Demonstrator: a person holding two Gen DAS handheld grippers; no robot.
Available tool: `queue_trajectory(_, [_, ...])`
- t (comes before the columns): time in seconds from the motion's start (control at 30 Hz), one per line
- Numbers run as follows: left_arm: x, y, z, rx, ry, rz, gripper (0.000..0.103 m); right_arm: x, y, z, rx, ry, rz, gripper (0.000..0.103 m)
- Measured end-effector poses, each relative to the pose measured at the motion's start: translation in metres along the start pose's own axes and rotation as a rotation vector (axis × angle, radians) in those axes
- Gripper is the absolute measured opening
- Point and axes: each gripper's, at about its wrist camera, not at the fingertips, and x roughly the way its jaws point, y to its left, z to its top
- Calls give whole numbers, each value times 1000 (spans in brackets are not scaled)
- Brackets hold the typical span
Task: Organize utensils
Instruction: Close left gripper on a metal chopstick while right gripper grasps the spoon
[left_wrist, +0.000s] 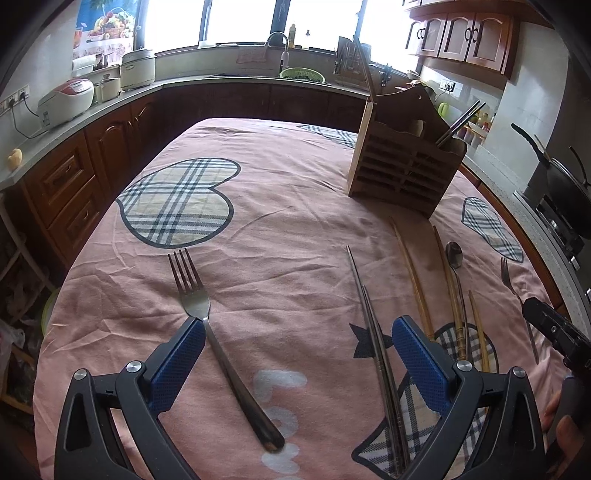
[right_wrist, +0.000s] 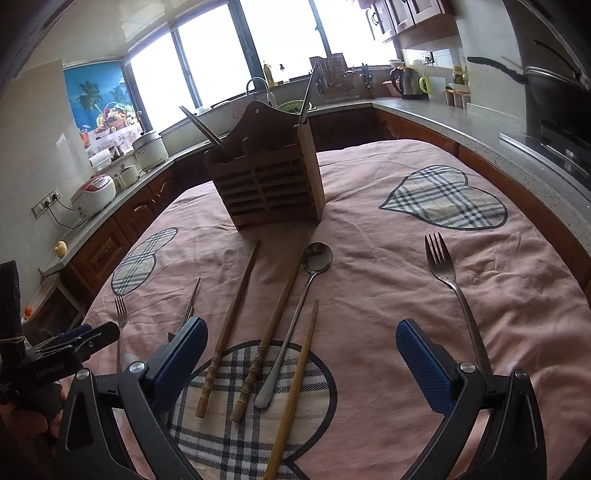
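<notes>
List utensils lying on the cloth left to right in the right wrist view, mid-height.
small fork → metal chopsticks → left wooden chopstick → second wooden chopstick → spoon → large fork.

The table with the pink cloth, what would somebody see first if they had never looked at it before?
Probably the wooden utensil holder standing upright toward the far end of the pink cloth with plaid hearts, a few utensils already poking out of it. Nearer, wooden chopsticks and a spoon lie side by side, with a fork off to the right. Both grippers hover with jaws open, the left gripper by another fork.
</notes>
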Motion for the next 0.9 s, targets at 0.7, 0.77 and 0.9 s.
queue_trajectory(0.7, [96,-10,62,-5,142,-55,67,93,-14,49,21,157,-8,64])
queue_trajectory(0.77, [105,-13,66,7,155,-60,58,104,-15,49,14,177,-23,60])
queue_trajectory(0.9, [124,-16,69,16,198,-83,45,120,-19,48,21,205,-32,55])
